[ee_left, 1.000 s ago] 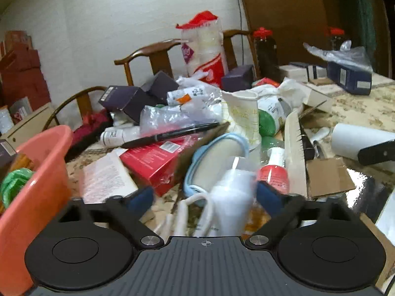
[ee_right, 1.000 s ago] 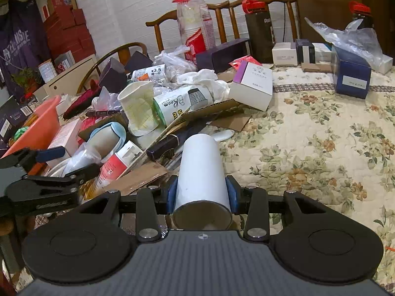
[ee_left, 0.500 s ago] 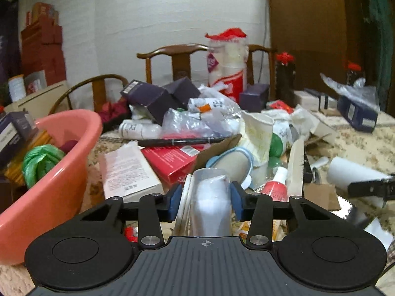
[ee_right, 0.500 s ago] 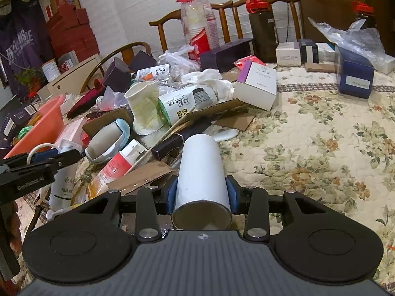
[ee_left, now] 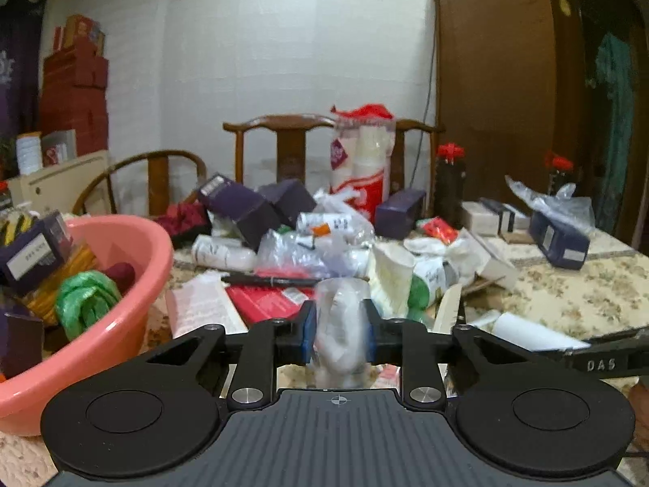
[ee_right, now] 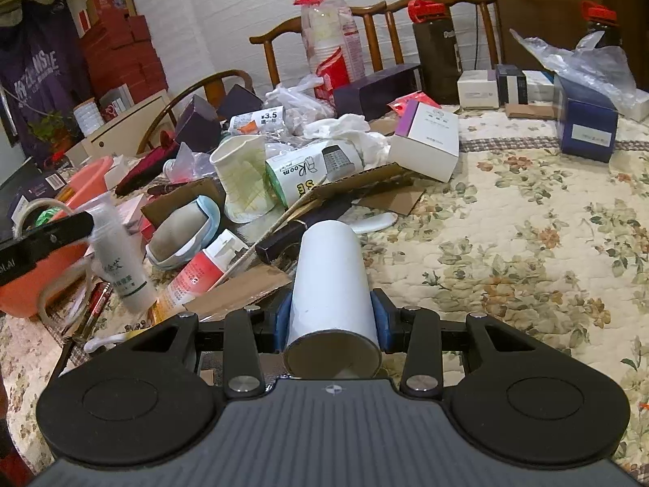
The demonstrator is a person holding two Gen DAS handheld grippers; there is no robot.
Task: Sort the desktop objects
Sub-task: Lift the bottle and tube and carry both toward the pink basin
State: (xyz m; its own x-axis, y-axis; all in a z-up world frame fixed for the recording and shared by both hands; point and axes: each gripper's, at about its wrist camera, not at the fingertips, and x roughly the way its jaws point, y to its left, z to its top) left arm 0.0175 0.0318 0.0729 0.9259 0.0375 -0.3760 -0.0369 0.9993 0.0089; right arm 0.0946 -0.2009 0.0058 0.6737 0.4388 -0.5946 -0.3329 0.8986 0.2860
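Note:
My left gripper (ee_left: 338, 326) has a translucent white bottle (ee_left: 338, 308) between its blue pads; the jaws are closing and the pads press its sides. The right wrist view shows this bottle (ee_right: 117, 259) upright and lifted above the clutter, beside a pink basin (ee_right: 87, 180). The basin (ee_left: 138, 239) sits at the left and holds a green bundle, yellow cord and a dark box. My right gripper (ee_right: 330, 322) is shut on a white paper roll (ee_right: 330, 280) that points forward along the fingers, low over the table.
A heap of boxes, plastic bags, cardboard (ee_right: 357, 186), a red tube (ee_right: 194, 280) and a blue-rimmed lid (ee_right: 182, 235) covers the table's middle. Wooden chairs (ee_left: 284, 138) stand behind. The floral tablecloth (ee_right: 527, 251) spreads to the right, with dark boxes (ee_right: 588, 130) at its far edge.
The left gripper's jaws have closed from wide apart onto the white bottle and risen with it; its view now sits higher over the pile. The right gripper and its roll have not moved.

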